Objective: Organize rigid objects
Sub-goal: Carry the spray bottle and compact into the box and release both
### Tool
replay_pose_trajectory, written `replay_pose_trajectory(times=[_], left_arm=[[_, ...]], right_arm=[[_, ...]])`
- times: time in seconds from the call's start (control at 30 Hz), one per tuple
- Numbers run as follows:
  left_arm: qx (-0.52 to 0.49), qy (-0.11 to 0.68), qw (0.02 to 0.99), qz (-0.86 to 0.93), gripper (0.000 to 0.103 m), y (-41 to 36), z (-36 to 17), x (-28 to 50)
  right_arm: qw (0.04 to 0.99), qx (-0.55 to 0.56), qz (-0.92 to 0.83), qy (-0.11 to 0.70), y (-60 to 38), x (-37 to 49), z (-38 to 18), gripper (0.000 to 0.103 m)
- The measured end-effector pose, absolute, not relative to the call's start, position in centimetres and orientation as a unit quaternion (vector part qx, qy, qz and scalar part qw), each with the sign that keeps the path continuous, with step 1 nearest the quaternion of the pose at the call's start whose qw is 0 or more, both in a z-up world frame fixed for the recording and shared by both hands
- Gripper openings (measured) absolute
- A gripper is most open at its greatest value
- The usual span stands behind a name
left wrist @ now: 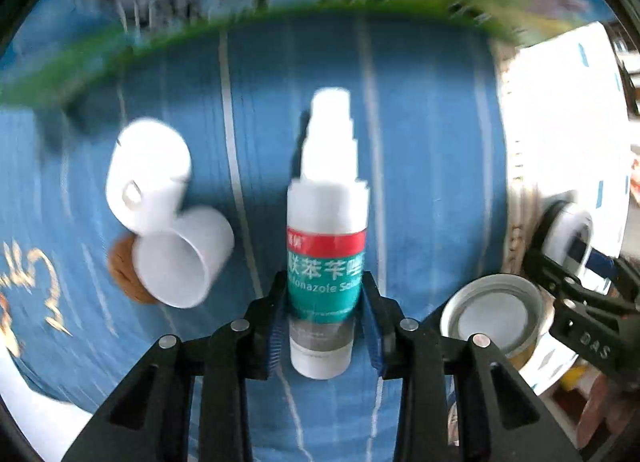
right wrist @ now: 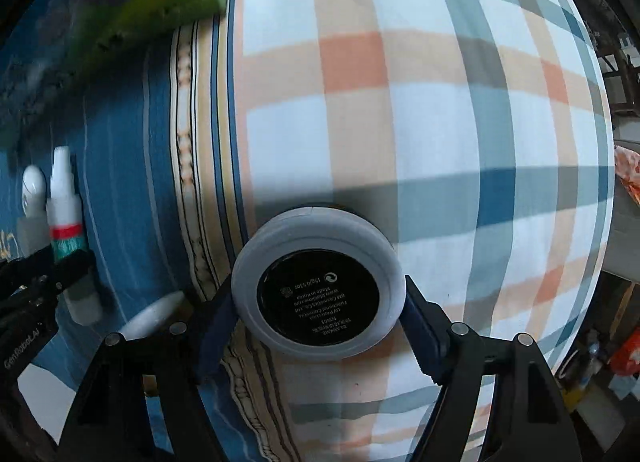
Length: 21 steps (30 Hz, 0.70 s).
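Note:
My left gripper (left wrist: 323, 320) is shut on a white spray bottle (left wrist: 326, 222) with a red and teal label, held over the blue cloth. The same bottle shows in the right wrist view (right wrist: 66, 222) in the left gripper's fingers. My right gripper (right wrist: 318, 322) is shut on a round white compact (right wrist: 318, 286) with a black labelled underside, held over the plaid cloth. The right gripper and compact also show at the right edge of the left wrist view (left wrist: 568, 238).
Two white cups (left wrist: 160, 198) lie on their sides on the blue cloth (left wrist: 420, 142), with a brown round thing (left wrist: 124, 268) beside them. A round metal tin (left wrist: 494, 312) lies near the blue cloth's right edge. The plaid cloth (right wrist: 440, 122) fills the right.

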State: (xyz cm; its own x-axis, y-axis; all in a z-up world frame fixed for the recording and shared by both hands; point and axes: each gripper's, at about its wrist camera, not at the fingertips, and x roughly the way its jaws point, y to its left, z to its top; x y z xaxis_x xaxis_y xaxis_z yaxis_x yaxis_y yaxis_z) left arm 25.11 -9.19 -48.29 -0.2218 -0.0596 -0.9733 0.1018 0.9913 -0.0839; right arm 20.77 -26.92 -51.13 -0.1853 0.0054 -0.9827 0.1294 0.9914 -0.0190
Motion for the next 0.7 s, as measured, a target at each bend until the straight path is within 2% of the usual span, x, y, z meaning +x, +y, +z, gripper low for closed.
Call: replay_pose_trajectory(times=[0.37, 0.5, 0.7], left_arm=[[0.025, 0.759, 0.648, -0.061, 0.03, -11.0, -47.4, 23.1], [0.014, 0.742, 0.667, -0.065, 0.03, -9.2, -43.8, 22.1], [-0.005, 0.712, 0.697, -0.081, 0.03, -8.6, -38.8, 20.5]], right_arm=[[0.632, 0.045, -0.067, 0.771, -26.3, 22.2, -51.7, 0.077], [0.642, 0.054, -0.058, 0.762, -26.3, 20.4, -50.5, 0.077], [0.668, 0.072, -0.029, 0.74, -24.7, 19.4, -45.8, 0.077]])
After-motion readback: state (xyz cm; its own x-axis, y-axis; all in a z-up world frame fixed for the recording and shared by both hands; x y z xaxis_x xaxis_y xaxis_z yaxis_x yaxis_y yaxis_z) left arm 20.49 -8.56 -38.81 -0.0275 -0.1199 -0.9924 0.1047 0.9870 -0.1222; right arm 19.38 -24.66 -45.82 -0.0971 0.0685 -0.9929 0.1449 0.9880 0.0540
